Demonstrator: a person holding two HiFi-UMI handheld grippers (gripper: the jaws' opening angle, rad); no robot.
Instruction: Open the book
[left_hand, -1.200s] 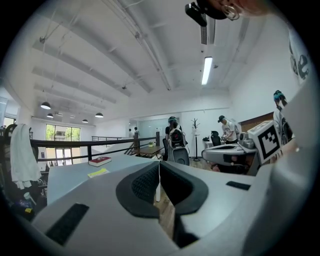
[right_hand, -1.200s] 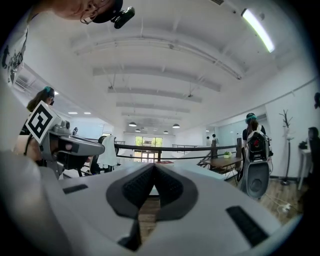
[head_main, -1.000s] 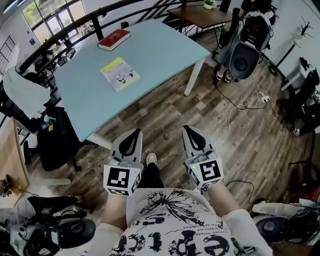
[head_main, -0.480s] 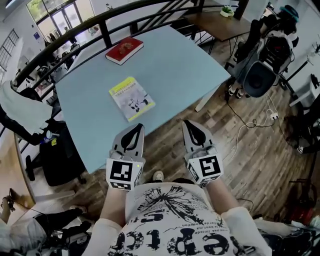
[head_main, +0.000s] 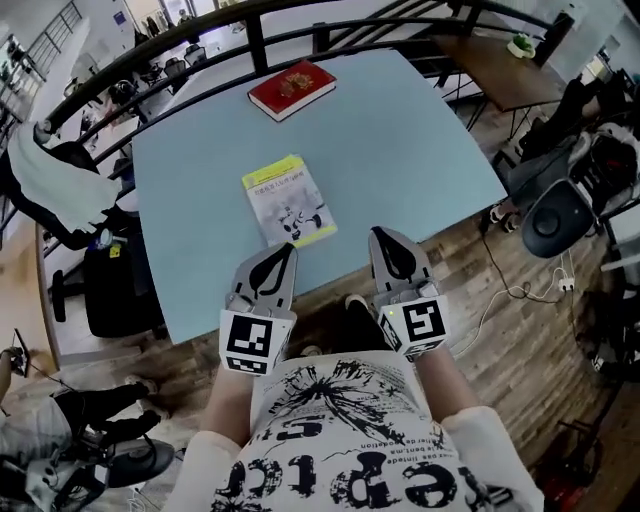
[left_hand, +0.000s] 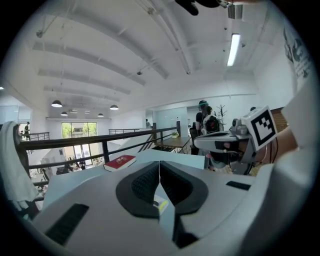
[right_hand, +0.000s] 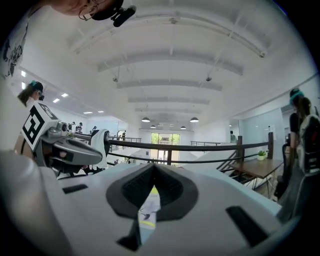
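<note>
A closed book with a yellow and white cover (head_main: 290, 200) lies flat on the light blue table (head_main: 400, 150), near its front edge. A red book (head_main: 292, 88), also closed, lies at the table's far side. My left gripper (head_main: 283, 250) is shut and empty, its tip just short of the yellow book's near edge. My right gripper (head_main: 385, 235) is shut and empty too, to the right of that book at the table's edge. In the left gripper view the yellow book (left_hand: 161, 204) shows below the shut jaws and the red book (left_hand: 120, 162) beyond. In the right gripper view the yellow book (right_hand: 149, 210) shows likewise.
A black railing (head_main: 250, 40) runs behind the table. A chair draped with white cloth (head_main: 50, 180) stands at the left, a black office chair (head_main: 560, 215) at the right. A wooden table with a plant (head_main: 515, 60) is at the far right. Cables (head_main: 520, 290) lie on the wood floor.
Both grippers have travelled forward together to the table, still shut. The table and both books have drawn much nearer, and the gripper tips now reach the table's front edge.
</note>
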